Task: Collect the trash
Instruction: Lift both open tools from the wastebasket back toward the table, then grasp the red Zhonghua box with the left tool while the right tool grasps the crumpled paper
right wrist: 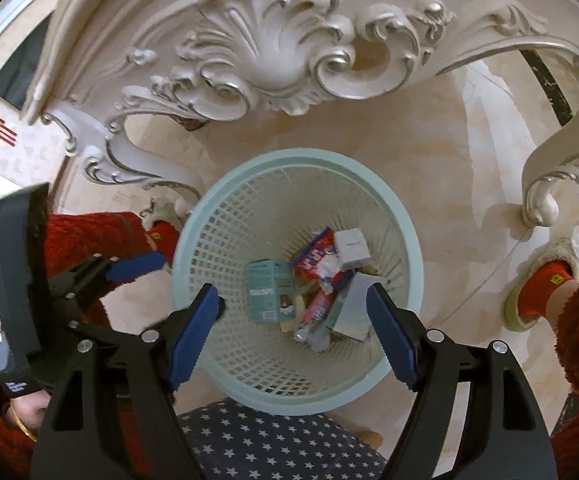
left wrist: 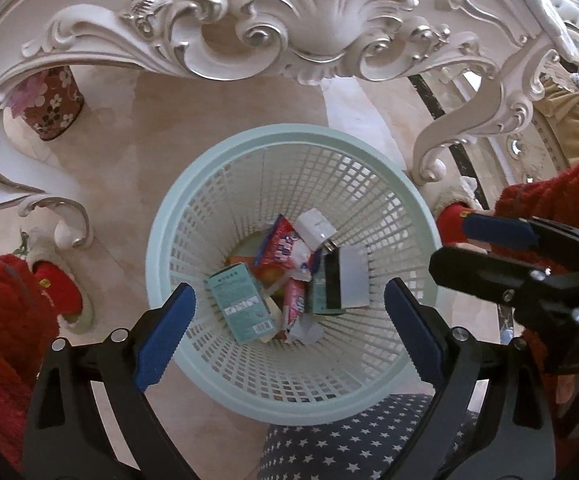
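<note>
— Sitting at the bottom of the pale green basket [left wrist: 157, 240], the trash was seen as a loose heap: a teal carton [left wrist: 239, 304], a red-and-white wrapper [left wrist: 279, 246], a small white box [left wrist: 315, 226] and a pale card [left wrist: 353, 280], all leaning on one another.

— And where was the basket placed?

— It was set on the marble floor [left wrist: 129, 140], just in front of the carved white table [left wrist: 289, 20], and it was looked into from straight above.

— How were the tools held?

— The left gripper [left wrist: 289, 320] was spread wide over the rim with nothing between its blue pads. The right gripper [right wrist: 293, 332] was likewise parted wide and empty.

— So what could have been spoiled from there?

— The basket looked light, it was judged, so its rim could have been clipped by a low finger and the whole thing tipped, the heap being spilled back onto the floor. The two grippers were held close together too; one could have been knocked by the other. The table's curled legs [left wrist: 433, 160] stood just beside the basket, and they might have been struck on the way out.
</note>
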`<state>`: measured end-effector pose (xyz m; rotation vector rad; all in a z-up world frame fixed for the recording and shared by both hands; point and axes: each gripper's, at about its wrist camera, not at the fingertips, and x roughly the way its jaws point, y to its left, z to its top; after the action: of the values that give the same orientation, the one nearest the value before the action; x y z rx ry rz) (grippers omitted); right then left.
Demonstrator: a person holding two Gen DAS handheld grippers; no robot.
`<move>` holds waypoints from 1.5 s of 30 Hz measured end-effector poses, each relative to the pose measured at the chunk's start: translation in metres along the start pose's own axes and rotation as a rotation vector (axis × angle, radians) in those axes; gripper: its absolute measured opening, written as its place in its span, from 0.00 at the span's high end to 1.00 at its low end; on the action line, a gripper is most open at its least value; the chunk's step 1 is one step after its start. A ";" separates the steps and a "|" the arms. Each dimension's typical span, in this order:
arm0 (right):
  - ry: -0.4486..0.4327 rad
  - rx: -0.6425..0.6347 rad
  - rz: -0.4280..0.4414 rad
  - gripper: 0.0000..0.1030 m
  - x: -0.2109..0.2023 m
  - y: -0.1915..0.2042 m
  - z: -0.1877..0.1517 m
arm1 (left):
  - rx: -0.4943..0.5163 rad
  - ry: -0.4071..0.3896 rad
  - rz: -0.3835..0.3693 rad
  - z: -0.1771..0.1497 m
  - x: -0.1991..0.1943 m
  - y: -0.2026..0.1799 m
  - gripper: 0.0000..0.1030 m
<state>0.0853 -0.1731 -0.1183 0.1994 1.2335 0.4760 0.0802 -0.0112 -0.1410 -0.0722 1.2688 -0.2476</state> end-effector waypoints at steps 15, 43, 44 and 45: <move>-0.118 0.068 0.003 0.29 -0.032 -0.008 -0.003 | -0.065 -0.156 -0.048 -0.004 -0.045 0.014 0.10; -0.642 -0.122 0.011 0.18 -0.199 0.014 0.131 | 0.373 -0.473 0.016 0.181 -0.182 -0.031 0.10; -0.639 -0.121 -0.003 0.17 -0.202 0.007 0.149 | 0.383 -0.479 -0.005 0.202 -0.182 -0.030 0.10; -0.629 -0.118 -0.025 0.15 -0.202 0.002 0.162 | 0.389 -0.481 -0.010 0.224 -0.178 -0.030 0.10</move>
<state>0.1868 -0.2455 0.1089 0.2120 0.5913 0.4188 0.2396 -0.0191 0.0980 0.1868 0.7270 -0.4528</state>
